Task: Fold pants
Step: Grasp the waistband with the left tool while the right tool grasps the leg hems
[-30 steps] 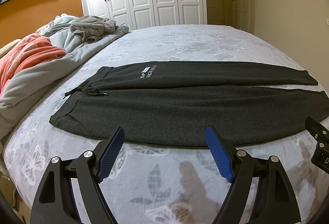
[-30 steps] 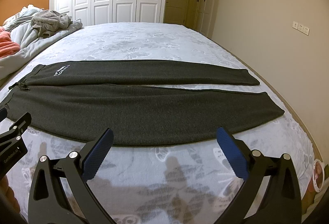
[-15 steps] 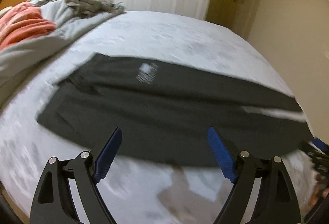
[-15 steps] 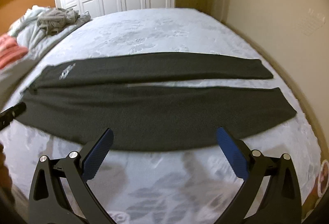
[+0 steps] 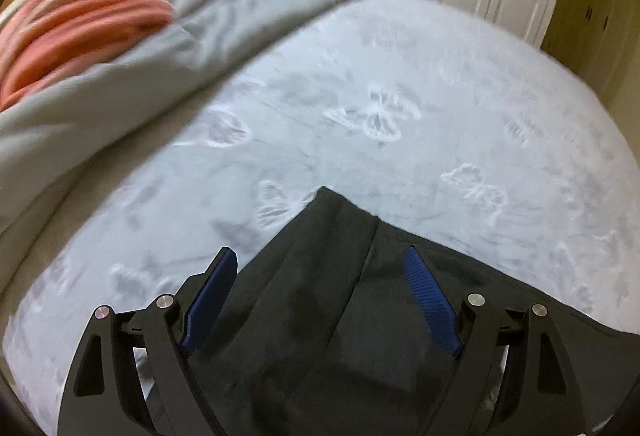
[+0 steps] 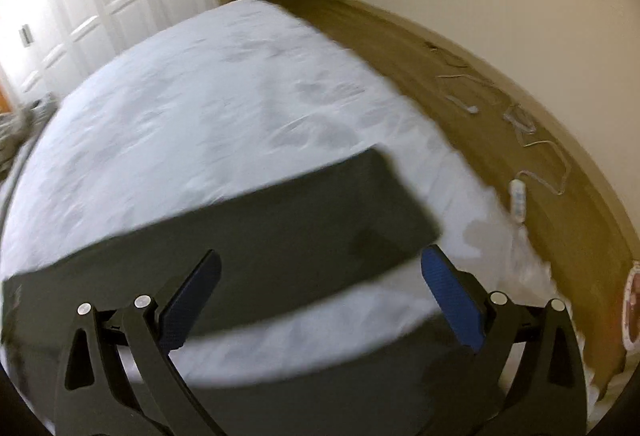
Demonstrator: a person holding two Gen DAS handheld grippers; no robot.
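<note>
On the bed (image 5: 460, 108), both grippers close in on dark pants (image 5: 340, 296) — no fold made yet.
Left gripper (image 5: 320, 292) hangs wide open over the waist end, holding nothing; right gripper (image 6: 320, 284) — equally wide open and empty — hovers near the leg cuffs. Pants lie flat, long axis running across the bed, waist to the left, cuffs to the right; every fold appears still to come.

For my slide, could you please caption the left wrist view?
Open left claw poised over the waistband end of dark pants on a butterfly-print bed.
</note>
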